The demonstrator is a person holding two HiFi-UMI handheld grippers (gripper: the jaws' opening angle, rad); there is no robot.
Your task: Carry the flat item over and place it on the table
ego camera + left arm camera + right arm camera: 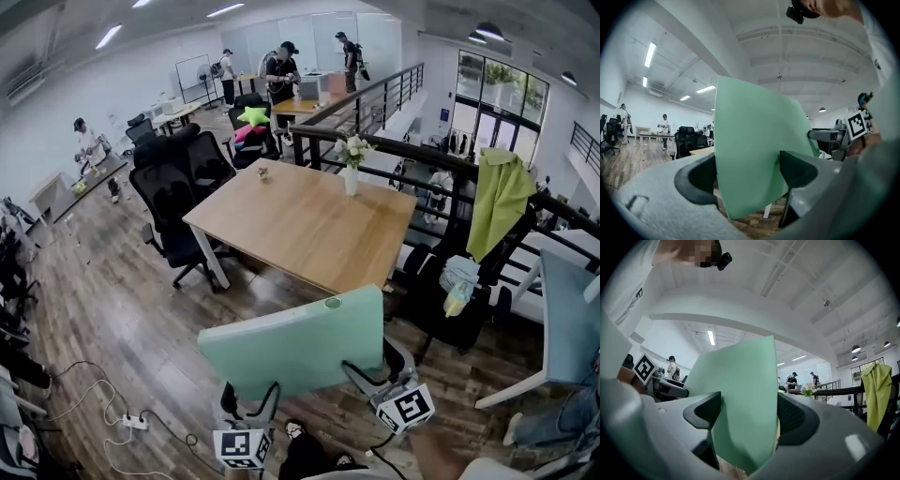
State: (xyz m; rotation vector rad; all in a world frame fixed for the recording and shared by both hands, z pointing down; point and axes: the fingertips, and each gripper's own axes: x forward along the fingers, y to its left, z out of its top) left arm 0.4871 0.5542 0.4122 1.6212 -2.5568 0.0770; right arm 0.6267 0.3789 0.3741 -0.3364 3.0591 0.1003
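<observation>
A flat mint-green board (295,342) hangs upright in front of me, held by its lower edge. My left gripper (248,396) is shut on its lower left part and my right gripper (375,363) is shut on its lower right corner. The left gripper view has the board (754,150) standing between the two pads of the left gripper (747,176). The board (740,399) is likewise pinched in my right gripper (747,411) in the right gripper view. The wooden table (300,225) stands ahead, beyond the board, over the plank floor.
A vase of flowers (352,169) and a small object (262,172) sit on the table's far side. Black office chairs (178,202) stand at its left. A railing with a green cloth (497,197) runs on the right, by a pale table (562,319). Cables and a power strip (131,422) lie on the floor at left.
</observation>
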